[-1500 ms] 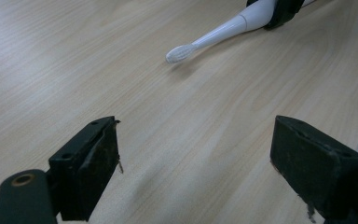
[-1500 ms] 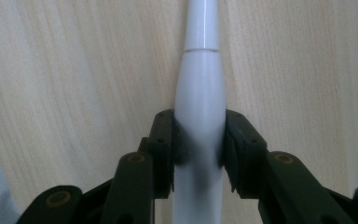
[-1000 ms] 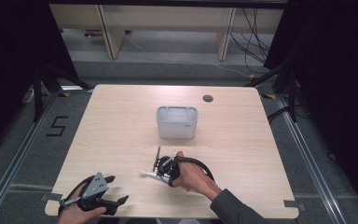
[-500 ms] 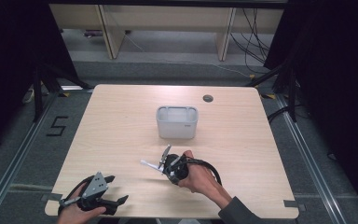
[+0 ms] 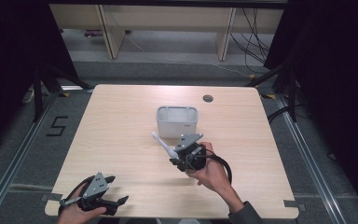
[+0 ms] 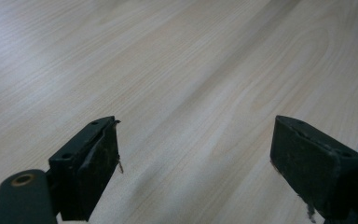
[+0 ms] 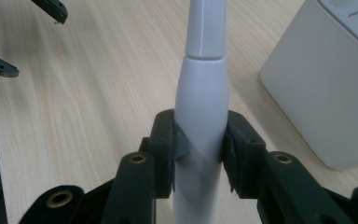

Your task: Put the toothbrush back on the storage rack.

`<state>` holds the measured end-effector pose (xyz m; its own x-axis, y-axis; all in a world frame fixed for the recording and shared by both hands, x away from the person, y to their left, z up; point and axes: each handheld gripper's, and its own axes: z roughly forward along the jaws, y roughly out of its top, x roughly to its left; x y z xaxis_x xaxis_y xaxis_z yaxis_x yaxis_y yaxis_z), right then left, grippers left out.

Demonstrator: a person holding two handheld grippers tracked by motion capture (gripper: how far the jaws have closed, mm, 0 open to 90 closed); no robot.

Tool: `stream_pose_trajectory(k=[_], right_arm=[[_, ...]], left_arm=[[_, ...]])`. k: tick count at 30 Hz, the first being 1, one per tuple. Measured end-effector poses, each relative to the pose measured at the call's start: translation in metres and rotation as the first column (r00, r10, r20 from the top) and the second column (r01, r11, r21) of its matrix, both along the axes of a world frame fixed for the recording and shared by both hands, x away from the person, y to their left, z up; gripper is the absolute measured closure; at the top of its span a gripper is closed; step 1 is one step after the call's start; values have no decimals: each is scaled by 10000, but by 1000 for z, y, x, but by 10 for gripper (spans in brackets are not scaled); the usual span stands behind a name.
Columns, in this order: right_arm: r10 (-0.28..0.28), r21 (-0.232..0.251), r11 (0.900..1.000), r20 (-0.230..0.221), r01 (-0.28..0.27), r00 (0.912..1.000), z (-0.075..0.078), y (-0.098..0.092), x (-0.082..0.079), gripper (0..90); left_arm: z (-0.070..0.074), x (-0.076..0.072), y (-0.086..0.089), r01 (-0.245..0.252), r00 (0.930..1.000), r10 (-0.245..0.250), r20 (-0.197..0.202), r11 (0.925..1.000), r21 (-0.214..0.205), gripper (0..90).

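From where I stand, one mark reads clearly: a black numeral "5" painted on the grey floor, at about nine o'clock from the surface.

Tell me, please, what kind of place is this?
Probably a lab set up for recording handling tasks. A bare wooden table stands between black curtains, with a floor mark "5", loose cables, and handheld grippers, the right gripper gripping a white toothbrush-like tool.
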<state>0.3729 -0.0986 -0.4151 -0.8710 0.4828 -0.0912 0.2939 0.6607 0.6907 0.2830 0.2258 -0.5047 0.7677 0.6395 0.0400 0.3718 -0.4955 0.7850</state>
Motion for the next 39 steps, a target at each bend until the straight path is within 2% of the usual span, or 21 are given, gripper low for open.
stream_pose_trajectory(k=[1, 3, 4, 5, 8, 11, 15, 17, 20, 21, 25, 28, 29, 30, 32, 33, 34, 35, 37, 38, 39], right_arm=[[0, 0, 10000, 0, 0, 10000, 0, 0, 0, 671], [-378, 424, 9984, -200, 386, 9991, 0, -3, 3, 671], [-108, 622, 9980, 34, 106, 9999, -1, -4, 7, 671], [-318, 760, 9965, -293, 340, 9991, -1, -5, 7, 671], [-274, 1017, 9944, -72, 280, 9996, -1, -8, 12, 671], [-360, 1278, 9911, -184, 380, 9992, 0, -11, 15, 671], [-566, 1686, 9840, -94, 574, 9984, 2, -17, 18, 671], [-726, 1856, 9797, -231, 756, 9971, 4, -21, 19, 671], [-782, 2118, 9743, -38, 773, 9969, 6, -26, 23, 671], [-960, 2246, 9694, -229, 987, 9951, 7, -27, 23, 671], [-999, 2454, 9646, 29, 961, 9950, 10, -35, 28, 671], [-1124, 2679, 9573, -13, 1087, 9937, 10, -39, 31, 670], [-1145, 2669, 9576, 55, 1089, 9934, 11, -40, 32, 670], [-1223, 2720, 9546, -149, 1217, 9924, 12, -41, 31, 670], [-1304, 2800, 9517, -29, 1260, 9915, 13, -43, 34, 670], [-1188, 2762, 9545, 77, 1121, 9929, 14, -45, 36, 671], [-1356, 2888, 9488, 65, 1279, 9907, 14, -45, 36, 670], [-1290, 2831, 9512, 28, 1229, 9916, 15, -47, 37, 670], [-1530, 2978, 9432, -30, 1469, 9882, 16, -48, 37, 670], [-1483, 2899, 9462, -72, 1440, 9889, 17, -49, 38, 670], [-1456, 3005, 9443, 149, 1344, 9892, 17, -50, 40, 670]], left_arm=[[0, 0, 0, 0, 10000, 0, 0, 10000, 0, 147], [0, 0, 0, 6, 10000, -6, 9, 10000, 5, 147], [-1, 0, 0, -43, 10000, 43, 64, 10000, -25, 147], [-1, 0, 0, -43, 10000, 43, 64, 10000, -25, 147], [0, 0, 0, -2, 10000, 2, 9, 10000, -11, 147], [-1, 0, 0, -20, 10000, 20, 38, 10000, -11, 147], [-1, -1, -2, -157, 9999, 158, 57, 9997, -165, 147], [0, 0, 0, -40, 10000, 40, 47, 10000, -15, 147], [-1, 1, 0, -133, 9997, 130, 214, 9998, 127, 147], [0, 1, 1, -40, 9999, 37, 149, 9998, 184, 147], [0, 1, 1, -87, 9999, 86, 133, 9999, 57, 147], [0, 1, 1, -53, 9998, 50, 168, 9999, 156, 147], [-1, 0, 0, -173, 9998, 173, 105, 9998, 4, 148], [-1, 0, 0, -178, 9998, 178, 94, 9998, 2, 147], [-1, 1, 1, -74, 9998, 72, 179, 9999, 134, 147], [-1, 2, 1, -94, 9997, 92, 222, 9999, 76, 147], [-1, 1, 0, -121, 9998, 121, 145, 9999, -18, 147], [-2, 1, 0, -137, 9999, 137, 95, 9999, -44, 147], [-1, 1, 0, -132, 9997, 130, 228, 9998, 113, 147], [-1, 0, 0, -186, 9998, 185, 112, 9998, 63, 147], [-1, 1, 0, -120, 9998, 118, 181, 9998, 148, 147]])
